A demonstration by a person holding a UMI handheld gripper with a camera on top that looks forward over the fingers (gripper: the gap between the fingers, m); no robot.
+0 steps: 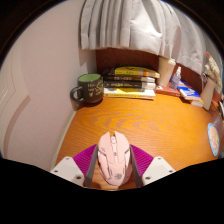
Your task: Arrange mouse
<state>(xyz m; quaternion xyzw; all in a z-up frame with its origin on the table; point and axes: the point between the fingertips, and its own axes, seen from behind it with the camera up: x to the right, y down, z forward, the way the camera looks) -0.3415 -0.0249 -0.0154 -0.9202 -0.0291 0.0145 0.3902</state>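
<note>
A pale pink computer mouse sits between the two fingers of my gripper, its nose pointing away from me over the orange wooden desk. The magenta pads press against both of its sides, so the gripper is shut on the mouse. The mouse's rear end is hidden below the fingers. I cannot tell whether it rests on the desk or hangs just above it.
At the back left stands a dark green mug, next to a stack of books. A small bottle, a blue item and clutter line the back right. A round plate sits at the right. White curtains hang behind.
</note>
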